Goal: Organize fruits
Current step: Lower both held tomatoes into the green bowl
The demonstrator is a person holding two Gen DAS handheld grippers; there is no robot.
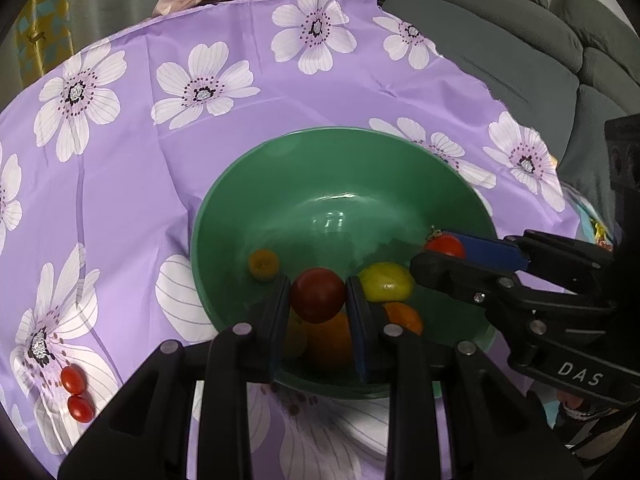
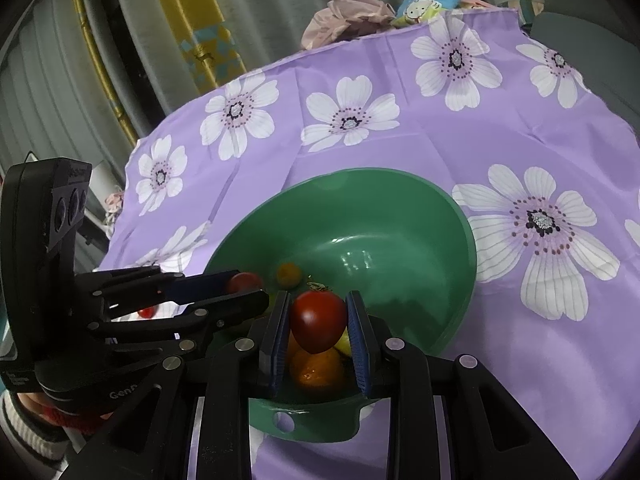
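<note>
A green bowl point(image 1: 340, 184) point(image 2: 360, 208) stands on a purple flowered cloth. My left gripper point(image 1: 318, 284) point(image 2: 248, 285) is shut on a dark red cherry tomato point(image 1: 318, 296) point(image 2: 242, 282) over the bowl's near side. My right gripper point(image 2: 319, 300) point(image 1: 440, 250) is shut on a red cherry tomato point(image 2: 318, 322) point(image 1: 444, 245) with a green stem, also over the bowl. In the bowl lie a small orange tomato point(image 1: 263, 264) point(image 2: 289, 274), a yellow one point(image 1: 386, 286) and orange ones point(image 1: 404, 316) point(image 2: 316, 368), partly hidden by the fingers.
Two red cherry tomatoes point(image 1: 76, 392) lie side by side on the cloth point(image 1: 160, 160), left of the bowl. A grey sofa point(image 1: 520, 60) runs along the cloth's right side. Crumpled fabric and a cartoon bag point(image 2: 428, 4) sit at the far edge.
</note>
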